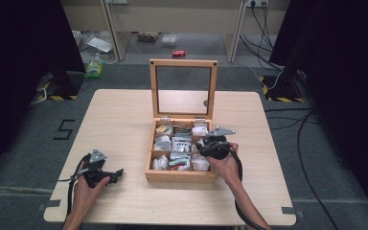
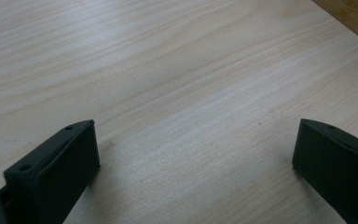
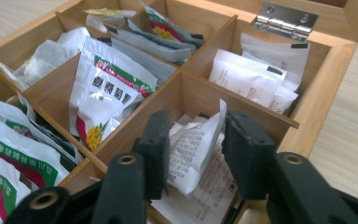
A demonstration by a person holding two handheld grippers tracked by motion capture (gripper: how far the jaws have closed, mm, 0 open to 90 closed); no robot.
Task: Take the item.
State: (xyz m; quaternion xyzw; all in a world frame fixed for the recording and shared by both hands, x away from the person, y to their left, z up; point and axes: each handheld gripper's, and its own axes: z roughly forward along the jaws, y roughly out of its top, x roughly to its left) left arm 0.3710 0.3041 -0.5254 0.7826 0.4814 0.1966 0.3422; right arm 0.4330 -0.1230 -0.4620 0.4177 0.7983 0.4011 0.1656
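Note:
A wooden tea box (image 1: 179, 176) with its glass lid (image 1: 183, 63) standing open sits mid-table, its compartments holding paper sachets. My right gripper (image 1: 203, 146) reaches into the box's right-hand column. In the right gripper view its jaws (image 3: 193, 123) press from both sides on a white printed sachet (image 3: 193, 149), which stands crumpled between the pads in the middle compartment by the box wall (image 3: 317, 88). My left gripper (image 1: 117, 173) lies low on the table to the left of the box. Its jaws (image 2: 196, 135) are wide open over bare wood with nothing between them.
Green-and-red printed sachets (image 3: 105, 91) fill the neighbouring compartments, and plain white ones (image 3: 256, 74) lie near the metal hinge (image 3: 284, 21). The light wooden table (image 1: 124, 120) has free room left of the box. Cables and clutter lie on the floor beyond.

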